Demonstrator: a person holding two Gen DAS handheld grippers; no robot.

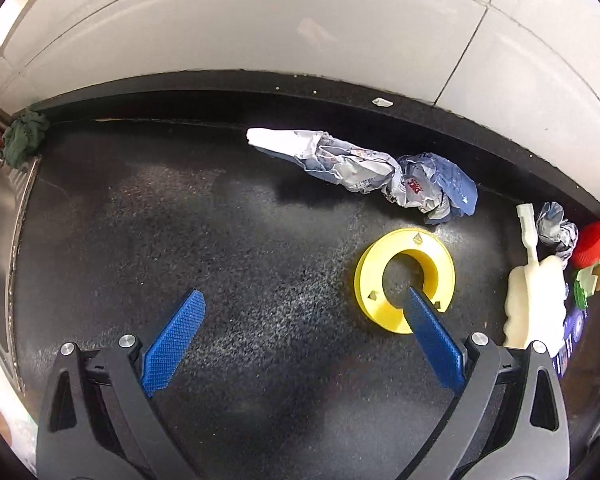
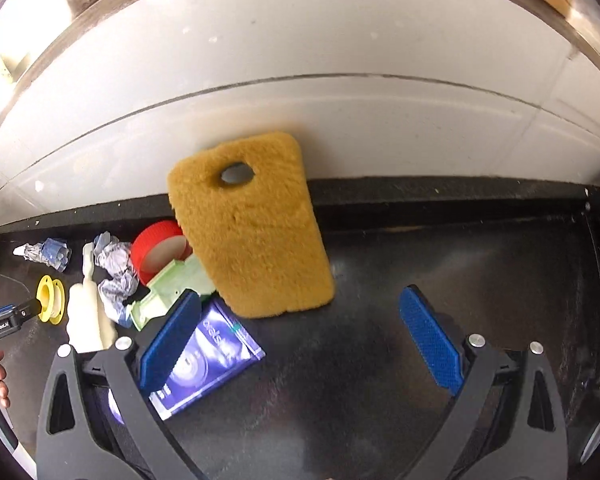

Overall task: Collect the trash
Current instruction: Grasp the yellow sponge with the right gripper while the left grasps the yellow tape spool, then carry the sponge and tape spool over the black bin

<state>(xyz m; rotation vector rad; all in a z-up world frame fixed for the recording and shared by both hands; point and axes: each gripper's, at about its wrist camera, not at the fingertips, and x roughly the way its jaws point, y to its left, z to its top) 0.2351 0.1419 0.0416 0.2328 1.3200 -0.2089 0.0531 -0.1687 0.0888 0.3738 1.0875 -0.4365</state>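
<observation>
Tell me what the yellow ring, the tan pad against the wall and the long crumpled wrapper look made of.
Yellow ring with a slot: hard matte plastic, by its crisp moulded edges. Tan furry pad with an oval hole: plush fleece or synthetic fur, by its fuzzy nap. Long crumpled blue-and-white wrapper: thin printed film or paper; sharp creases, slight sheen.

Wrapper (image 1: 364, 168) lies behind ring (image 1: 404, 280); sponge (image 1: 534, 304) to its right

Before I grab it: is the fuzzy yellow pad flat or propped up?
Propped: the fuzzy yellow pad leans tilted against the white wall.

Spread right tongs (image 2: 300, 332) hover before a furry mustard phone case (image 2: 252, 224) leaning on the wall.
</observation>
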